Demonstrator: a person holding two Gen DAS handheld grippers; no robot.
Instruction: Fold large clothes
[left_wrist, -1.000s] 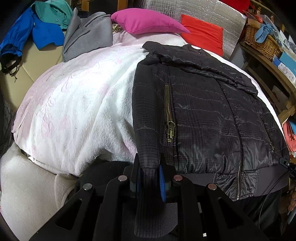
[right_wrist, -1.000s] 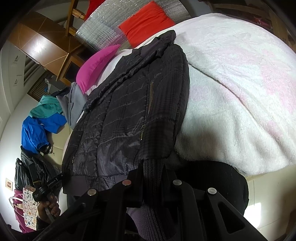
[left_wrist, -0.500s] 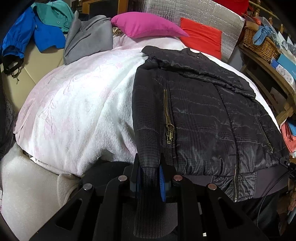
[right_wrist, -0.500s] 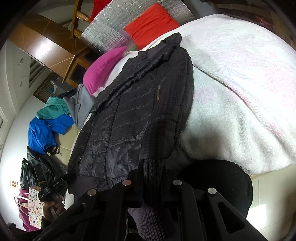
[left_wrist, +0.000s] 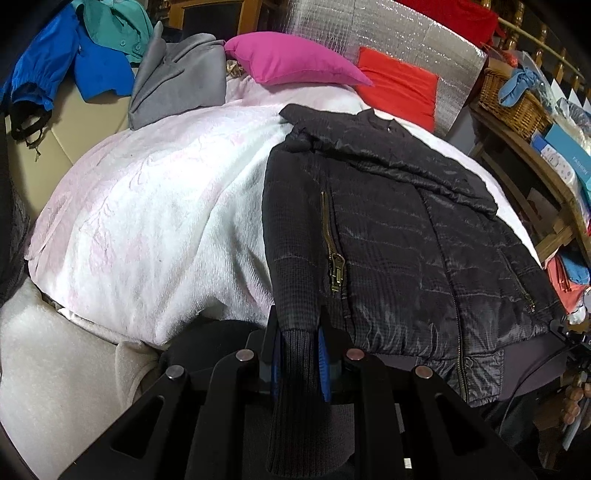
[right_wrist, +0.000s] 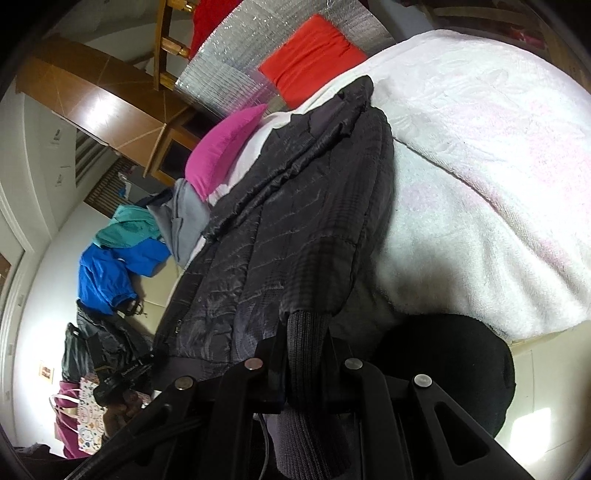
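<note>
In the wicker basket (left_wrist: 517, 101), a blue cloth (left_wrist: 519, 83).

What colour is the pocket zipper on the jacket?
Brass-toned, antique gold, against the black jacket. The pocket zipper shows best in the left wrist view.

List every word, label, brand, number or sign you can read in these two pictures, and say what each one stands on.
"FASHION": white capitals on the edge of the blue box on the wooden shelf at the right of the left wrist view.
Print on the black gripper at the lower left of the right wrist view: too small and blurred to read.
Patterned gift bag: pattern only, no legible words.
Black jacket: no readable label or brand.
</note>
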